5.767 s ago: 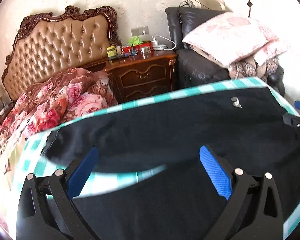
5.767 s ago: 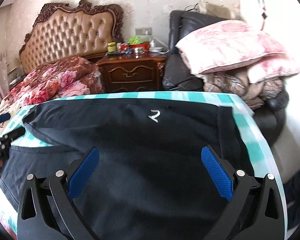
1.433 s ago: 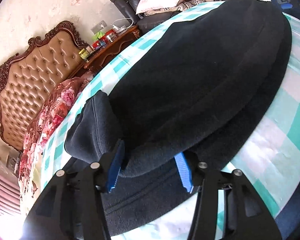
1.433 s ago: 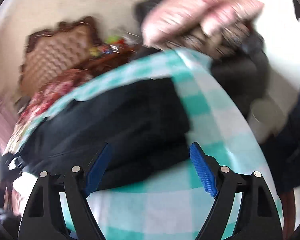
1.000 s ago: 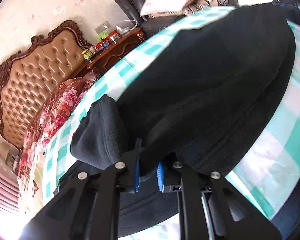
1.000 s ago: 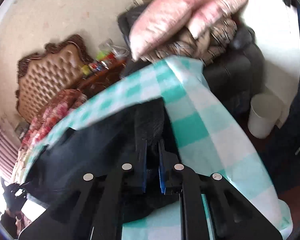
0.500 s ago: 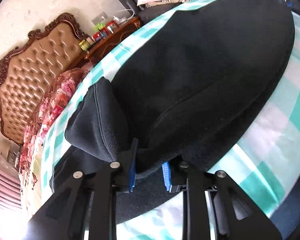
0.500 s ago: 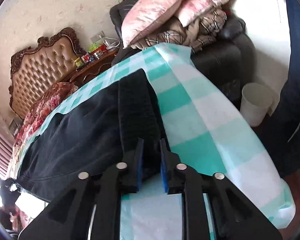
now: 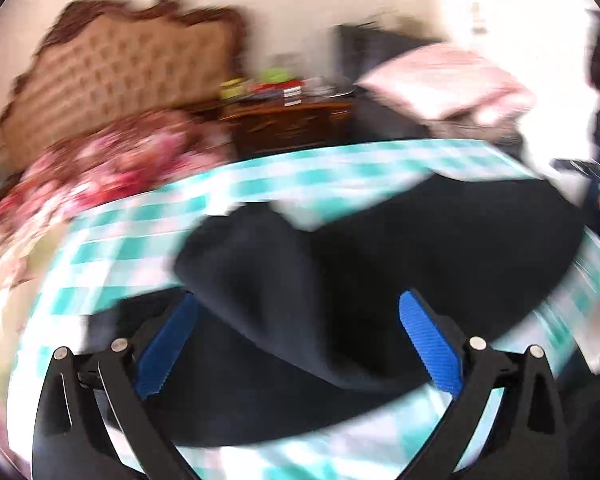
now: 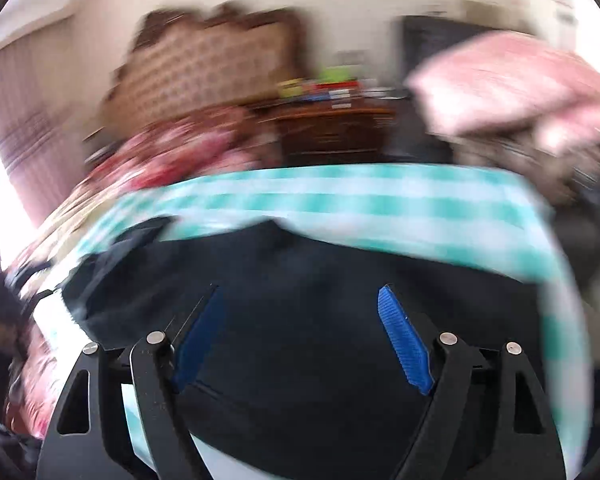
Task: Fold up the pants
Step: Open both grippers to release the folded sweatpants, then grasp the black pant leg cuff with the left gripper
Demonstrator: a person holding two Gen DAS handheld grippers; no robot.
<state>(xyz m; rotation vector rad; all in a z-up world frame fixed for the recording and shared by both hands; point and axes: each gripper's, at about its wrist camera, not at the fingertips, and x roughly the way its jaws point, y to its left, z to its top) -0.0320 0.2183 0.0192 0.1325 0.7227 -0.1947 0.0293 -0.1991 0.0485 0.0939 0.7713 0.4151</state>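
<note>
- The black pants (image 9: 380,264) lie folded on the table with the green-and-white checked cloth (image 9: 148,240).
- The left gripper (image 9: 298,340) hangs above the pants; its jaws are opening wide, and the blue pads (image 9: 430,346) do not press the fabric.
- The right gripper (image 10: 300,336) is also over the pants (image 10: 300,280), jaws opening, nothing clamped.
- Both views are blurred.

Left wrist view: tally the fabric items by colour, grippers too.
Black pants: 1
Teal-and-white checked cloth: 1
Red floral quilt: 1
Pink pillow: 1, maybe more stacked below, too blurred to tell
Left gripper, blue pads, jaws opening, nothing pinched: 1
Total: 5
</note>
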